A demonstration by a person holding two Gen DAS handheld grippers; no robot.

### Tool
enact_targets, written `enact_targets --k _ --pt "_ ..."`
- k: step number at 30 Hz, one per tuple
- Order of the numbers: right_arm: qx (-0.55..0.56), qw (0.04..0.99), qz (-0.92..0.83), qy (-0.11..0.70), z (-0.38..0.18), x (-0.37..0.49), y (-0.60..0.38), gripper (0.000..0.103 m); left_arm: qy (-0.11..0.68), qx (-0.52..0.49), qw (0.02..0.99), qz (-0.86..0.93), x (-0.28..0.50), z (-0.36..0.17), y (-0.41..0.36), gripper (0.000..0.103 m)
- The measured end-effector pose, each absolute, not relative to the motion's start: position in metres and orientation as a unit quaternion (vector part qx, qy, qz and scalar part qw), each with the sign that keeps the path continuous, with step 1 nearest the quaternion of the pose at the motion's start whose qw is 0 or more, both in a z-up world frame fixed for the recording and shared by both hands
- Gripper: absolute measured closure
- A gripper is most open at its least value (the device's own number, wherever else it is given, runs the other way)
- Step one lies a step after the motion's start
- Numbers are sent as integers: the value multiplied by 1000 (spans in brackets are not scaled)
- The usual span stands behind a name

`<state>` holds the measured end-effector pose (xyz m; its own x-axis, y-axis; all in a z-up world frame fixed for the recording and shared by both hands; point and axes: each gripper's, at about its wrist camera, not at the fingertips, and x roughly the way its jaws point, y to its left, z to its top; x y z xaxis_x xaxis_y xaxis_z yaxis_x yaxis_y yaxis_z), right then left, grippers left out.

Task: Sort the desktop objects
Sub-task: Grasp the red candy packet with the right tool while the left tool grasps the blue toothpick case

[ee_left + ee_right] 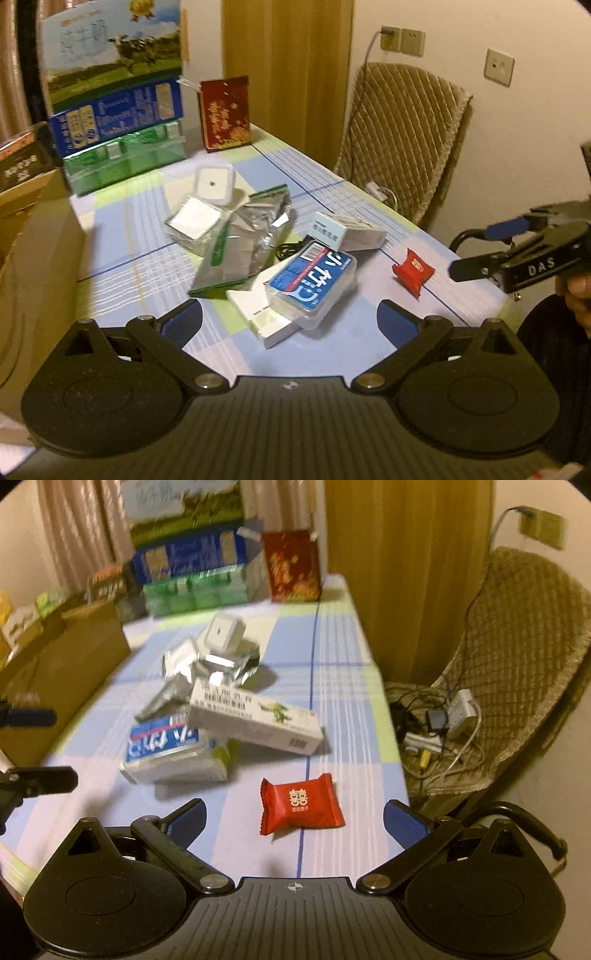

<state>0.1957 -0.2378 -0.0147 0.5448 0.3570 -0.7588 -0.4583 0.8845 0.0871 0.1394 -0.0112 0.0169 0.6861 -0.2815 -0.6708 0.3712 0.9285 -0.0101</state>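
Note:
A pile lies mid-table on the checked cloth: a blue floss-pick box [312, 282] [162, 744] on a white flat box [264, 319], a long white carton [255, 722] [349, 230], a silver foil bag [243, 240] [207, 670] and a small white square box [214, 182] [224, 633]. A red candy packet [413, 271] [301, 805] lies apart near the table's right edge. My left gripper [290, 325] is open, just short of the floss box. My right gripper [295, 821] is open around the red candy, above it; it also shows in the left wrist view [480, 247].
Stacked milk cartons [118, 110] and a red box [225, 112] stand at the table's back. A cardboard box [33, 258] stands on the left. A padded chair [517, 664] with cables and a charger [458, 712] stands beside the right edge.

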Motion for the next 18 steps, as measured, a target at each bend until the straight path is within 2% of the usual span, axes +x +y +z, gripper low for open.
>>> enact_targets --k 3,15,18 --pt "-75 861 243 440 -25 210 -231 15 360 73 910 -193 149 11 -18 4" --pt "-108 830 256 483 -50 242 -219 25 383 138 880 -244 192 -17 -38 16" --pt "-108 825 255 492 -54 248 -218 28 394 147 871 -254 205 -24 -42 24"
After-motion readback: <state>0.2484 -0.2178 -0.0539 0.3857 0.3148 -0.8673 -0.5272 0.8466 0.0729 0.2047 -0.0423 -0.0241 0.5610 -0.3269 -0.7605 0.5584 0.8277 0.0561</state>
